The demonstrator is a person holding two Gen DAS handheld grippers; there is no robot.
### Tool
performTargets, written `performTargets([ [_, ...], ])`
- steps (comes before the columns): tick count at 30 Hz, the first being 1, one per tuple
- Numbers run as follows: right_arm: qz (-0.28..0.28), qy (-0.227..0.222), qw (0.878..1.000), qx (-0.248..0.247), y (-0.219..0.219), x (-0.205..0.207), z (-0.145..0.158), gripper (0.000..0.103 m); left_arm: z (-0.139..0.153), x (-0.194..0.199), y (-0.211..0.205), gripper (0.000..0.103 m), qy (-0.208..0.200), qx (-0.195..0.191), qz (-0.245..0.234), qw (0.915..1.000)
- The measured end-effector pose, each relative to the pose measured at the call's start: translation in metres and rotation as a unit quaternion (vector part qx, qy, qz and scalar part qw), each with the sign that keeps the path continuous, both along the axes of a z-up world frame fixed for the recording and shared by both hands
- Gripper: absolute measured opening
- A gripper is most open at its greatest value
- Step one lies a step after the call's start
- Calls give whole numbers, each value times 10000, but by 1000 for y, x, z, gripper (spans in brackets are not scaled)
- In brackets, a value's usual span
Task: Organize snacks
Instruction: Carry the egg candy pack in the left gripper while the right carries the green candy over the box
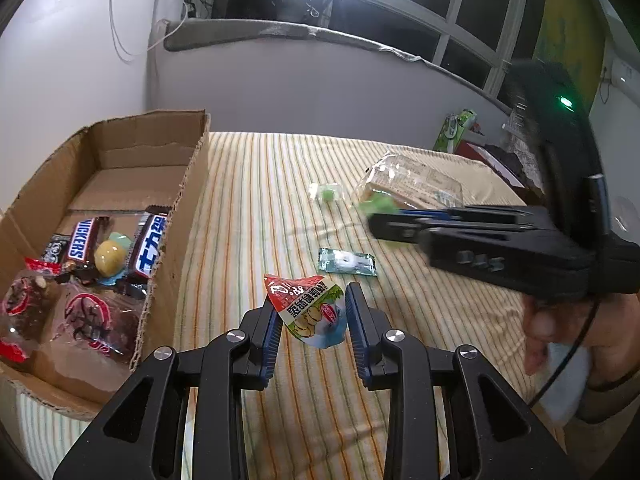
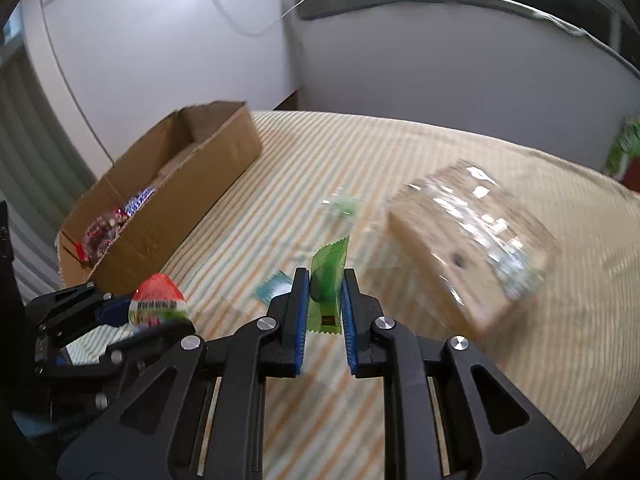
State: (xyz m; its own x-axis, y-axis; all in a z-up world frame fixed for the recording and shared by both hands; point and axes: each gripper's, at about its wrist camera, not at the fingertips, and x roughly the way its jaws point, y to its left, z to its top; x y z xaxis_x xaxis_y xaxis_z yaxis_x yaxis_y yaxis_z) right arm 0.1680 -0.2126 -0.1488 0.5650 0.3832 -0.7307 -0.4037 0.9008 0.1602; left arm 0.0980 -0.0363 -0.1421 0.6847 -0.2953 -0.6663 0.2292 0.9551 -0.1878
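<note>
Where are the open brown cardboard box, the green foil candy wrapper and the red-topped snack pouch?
Cardboard box (image 1: 188, 200): left wrist view, right wall.
Green wrapper (image 2: 326, 280): right wrist view, middle.
Red-topped pouch (image 1: 310, 312): left wrist view, printed front.

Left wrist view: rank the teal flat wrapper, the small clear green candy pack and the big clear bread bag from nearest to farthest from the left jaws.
1. Teal flat wrapper, just ahead, slightly right.
2. Small clear green candy pack, farther up the cloth.
3. Big clear bread bag, farthest, right.
</note>
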Motion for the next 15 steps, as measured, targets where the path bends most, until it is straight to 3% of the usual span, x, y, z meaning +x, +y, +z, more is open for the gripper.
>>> performTargets([
  [15, -373, -214, 9987, 268, -42, -49, 18, 16, 37, -24, -13, 29, -369, 122, -43, 9992],
])
